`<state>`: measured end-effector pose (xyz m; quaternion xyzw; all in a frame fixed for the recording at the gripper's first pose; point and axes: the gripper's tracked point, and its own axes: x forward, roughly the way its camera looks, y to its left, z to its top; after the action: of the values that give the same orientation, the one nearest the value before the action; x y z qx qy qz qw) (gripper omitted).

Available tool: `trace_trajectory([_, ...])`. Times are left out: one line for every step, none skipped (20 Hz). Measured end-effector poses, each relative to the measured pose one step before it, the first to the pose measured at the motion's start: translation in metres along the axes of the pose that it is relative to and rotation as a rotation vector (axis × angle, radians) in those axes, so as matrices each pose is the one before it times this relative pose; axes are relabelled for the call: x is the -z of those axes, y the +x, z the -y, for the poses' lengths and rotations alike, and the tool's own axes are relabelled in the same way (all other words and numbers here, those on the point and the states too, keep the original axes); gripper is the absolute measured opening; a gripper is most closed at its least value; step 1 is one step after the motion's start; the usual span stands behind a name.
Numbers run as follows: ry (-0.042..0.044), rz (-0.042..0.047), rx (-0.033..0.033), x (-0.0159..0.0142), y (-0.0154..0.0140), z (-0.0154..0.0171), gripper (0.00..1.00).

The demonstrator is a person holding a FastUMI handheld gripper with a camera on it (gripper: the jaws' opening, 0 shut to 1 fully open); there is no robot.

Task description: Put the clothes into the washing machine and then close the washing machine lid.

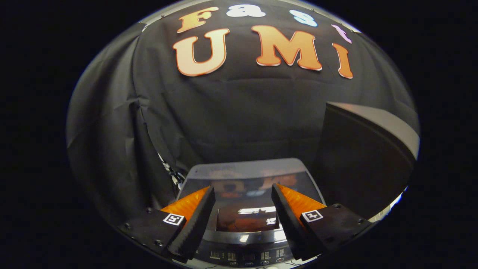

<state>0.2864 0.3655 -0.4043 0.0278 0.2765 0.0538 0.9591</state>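
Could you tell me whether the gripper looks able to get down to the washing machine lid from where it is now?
Probably yes: the gripper is open and holds nothing, and the closed washing machine lid lies just ahead of it, with nothing between.

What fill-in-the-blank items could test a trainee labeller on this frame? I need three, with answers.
1. The gripper has its fingers ____, with nothing between them.
2. The washing machine lid below the fingers is ____.
3. The control panel lies nearer the camera than the ____.

Answers: open; closed; lid
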Motion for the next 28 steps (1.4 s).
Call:
trace_trajectory([0.00497, -0.02759, -0.00185, 0.01314, 0.00032, 0.00081, 0.98])
trace_trajectory([0.00736, -0.01467, -0.00652, 0.01022, 0.00031, -0.00004, 0.98])
trace_trajectory([0.00281, -0.00480, -0.00010, 0.00224, 0.00039, 0.00008, 0.98])
trace_trajectory([-0.00431, -0.00107, -0.00134, -0.00100, -0.00536, 0.00118, 0.98])
trace_trajectory([-0.00622, -0.00243, -0.00149, -0.00236, -0.00210, -0.00041, 0.98])
trace_trajectory([-0.00494, 0.00022, -0.00230, -0.00133, -0.00477, -0.00011, 0.98])
trace_trajectory([-0.00440, 0.00661, -0.00517, -0.00533, -0.00502, -0.00187, 0.98])
trace_trajectory([-0.00480, 0.00939, -0.00286, -0.00614, -0.00595, -0.00166, 0.98])
trace_trajectory([-0.00437, 0.01031, -0.00236, -0.00771, -0.00408, -0.00063, 0.98])
trace_trajectory([-0.00433, 0.01557, -0.00533, -0.01028, -0.00774, -0.00029, 0.98])
trace_trajectory([-0.00409, 0.01251, -0.00569, -0.01129, -0.00834, 0.00018, 0.98])
trace_trajectory([-0.00063, 0.00708, -0.00978, -0.01044, -0.01042, -0.00187, 0.98])
trace_trajectory([0.00151, 0.00864, -0.00636, -0.00920, -0.00898, 0.00065, 0.98])
trace_trajectory([-0.00251, 0.01543, -0.00325, -0.00984, -0.00927, 0.00081, 0.98])
trace_trajectory([-0.00425, 0.01623, -0.00009, -0.01271, -0.01075, 0.00216, 0.98])
trace_trajectory([-0.00953, 0.01196, 0.00265, -0.00943, -0.00993, 0.00363, 0.98])
trace_trajectory([-0.00956, 0.01193, 0.00174, -0.00953, -0.01068, 0.00245, 0.98])
trace_trajectory([-0.00540, 0.01650, 0.00106, -0.01109, -0.01292, 0.00302, 0.98])
trace_trajectory([-0.00154, 0.01921, -0.00076, -0.01161, -0.00927, 0.00378, 0.98])
trace_trajectory([-0.00031, 0.01829, -0.00044, -0.01163, -0.01243, 0.00414, 0.98])
trace_trajectory([-0.00373, 0.02032, 0.00187, -0.01362, -0.01052, 0.00455, 0.98])
trace_trajectory([-0.00768, 0.02195, 0.00102, -0.01662, -0.01082, 0.00404, 0.98])
trace_trajectory([-0.00995, 0.02360, 0.00581, -0.01640, -0.00992, 0.00712, 0.98])
trace_trajectory([-0.01423, 0.02753, 0.00410, -0.01734, -0.01134, 0.00690, 0.98])
trace_trajectory([-0.01436, 0.02764, 0.00796, -0.01678, -0.01033, 0.00963, 0.98])
trace_trajectory([-0.01093, 0.02063, 0.00536, -0.01580, -0.00990, 0.00828, 0.98])
trace_trajectory([-0.01336, 0.02616, 0.01136, -0.01556, -0.01100, 0.01063, 0.98])
trace_trajectory([-0.01005, 0.02674, 0.01098, -0.01951, -0.01378, 0.00948, 0.98])
